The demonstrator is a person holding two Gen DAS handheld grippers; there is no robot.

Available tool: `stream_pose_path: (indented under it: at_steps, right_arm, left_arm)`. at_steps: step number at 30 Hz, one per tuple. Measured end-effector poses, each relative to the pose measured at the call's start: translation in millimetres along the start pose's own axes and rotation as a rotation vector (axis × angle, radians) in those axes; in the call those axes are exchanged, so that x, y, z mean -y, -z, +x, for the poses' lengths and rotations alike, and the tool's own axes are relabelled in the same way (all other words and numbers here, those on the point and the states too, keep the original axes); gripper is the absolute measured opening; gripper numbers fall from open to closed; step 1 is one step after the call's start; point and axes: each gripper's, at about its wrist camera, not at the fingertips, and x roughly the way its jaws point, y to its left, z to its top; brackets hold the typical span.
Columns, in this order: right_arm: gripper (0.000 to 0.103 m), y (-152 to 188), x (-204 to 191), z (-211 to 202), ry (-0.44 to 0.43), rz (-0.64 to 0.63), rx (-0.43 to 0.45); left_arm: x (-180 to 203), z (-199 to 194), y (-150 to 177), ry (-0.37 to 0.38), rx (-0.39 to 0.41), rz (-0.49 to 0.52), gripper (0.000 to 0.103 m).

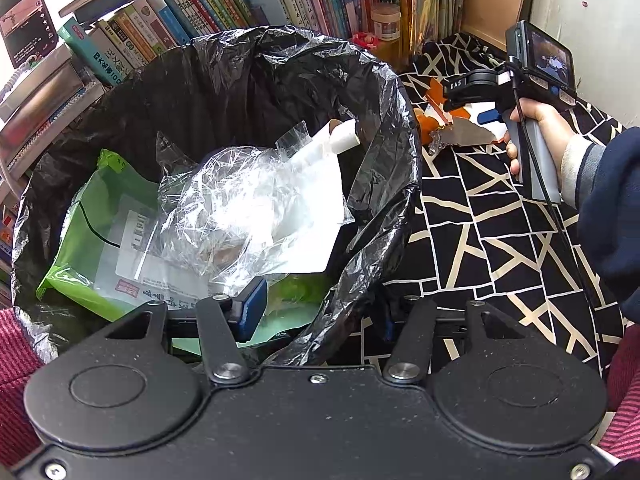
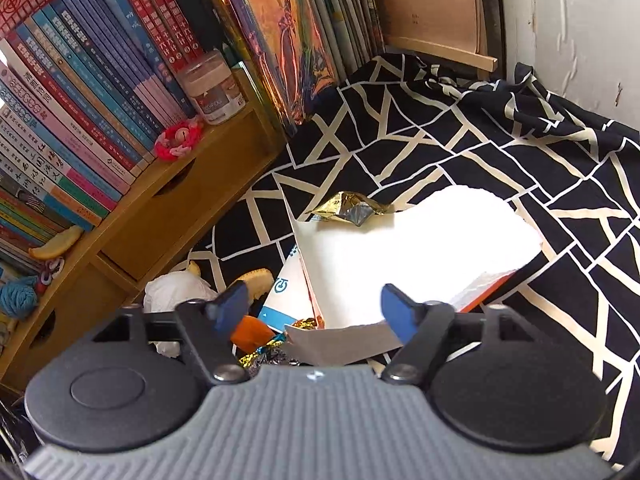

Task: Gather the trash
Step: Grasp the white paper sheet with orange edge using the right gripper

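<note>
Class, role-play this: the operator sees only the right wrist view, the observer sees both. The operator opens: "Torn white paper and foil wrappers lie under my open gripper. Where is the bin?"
Observer: The round bin with a black plastic liner stands close to the left of the right gripper.
Operator: Anything in it?
Observer: Crumpled clear plastic film, a green packet and a white paper tube.
Operator: Where is the left gripper?
Observer: The left gripper is open at the bin's near rim, with one blue pad inside the liner.
</note>
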Motion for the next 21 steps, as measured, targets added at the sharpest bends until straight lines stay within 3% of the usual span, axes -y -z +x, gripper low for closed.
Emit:
stream_pose_path:
  at_steps: [1,2,3,4,8,12,15,16,17,18,19,21]
  right_arm:
    - [0.044,0.6,-0.4,4.4,0.002,0.000,-0.024]
    - [0.037,2.3,-0.9,7.8,0.004,0.002,-0.041]
    - [0.016,4.4,-1.0,10.5,0.002,0.006,-0.057]
    - [0.008,5.6,-1.1,11.7,-0.004,0.015,-0.071]
    - [0.004,-0.1,-7.5,-2.0,-0.006,0.042,-0.049]
    - [0.003,-22.5,-12.9,-36.5,-0.073,0.113,0.007]
    - [0.003,-36.2,-21.8,-61.8,-0.105,0.094,0.054]
    - [0.011,-38.8,-25.6,-67.3,-0.101,0.062,0.071]
    - [0.012,-40.0,-28.9,-68.7,-0.088,0.020,0.079]
    - [0.035,-39.4,-31.1,-66.1,-0.062,-0.022,0.079]
    - [0.049,-36.4,-31.9,-61.9,-0.045,-0.055,0.080]
    - [0.064,-25.0,-30.1,-44.8,-0.006,-0.102,0.068]
  left_arm:
    - [0.2,0.2,-0.2,0.000,-0.001,0.000,0.052]
    - [0.0,0.9,-0.3,-0.001,-0.002,-0.001,0.052]
    - [0.2,1.0,-0.3,-0.001,-0.002,0.000,0.052]
    - [0.2,1.3,-0.4,-0.001,-0.003,0.000,0.052]
    - [0.0,1.6,-0.3,0.000,-0.001,0.002,0.052]
    - [-0.1,1.9,0.3,0.001,0.000,0.000,0.052]
    - [-1.3,1.9,0.6,0.005,-0.003,-0.004,0.052]
    - [-1.6,1.6,0.6,0.006,-0.004,-0.005,0.052]
    - [-1.7,1.6,0.7,0.006,-0.004,-0.005,0.051]
    - [-1.9,1.5,0.6,0.007,-0.005,-0.005,0.051]
    - [-1.7,1.5,0.7,0.007,-0.005,-0.004,0.051]
    - [-1.5,1.4,0.8,0.007,-0.005,-0.003,0.051]
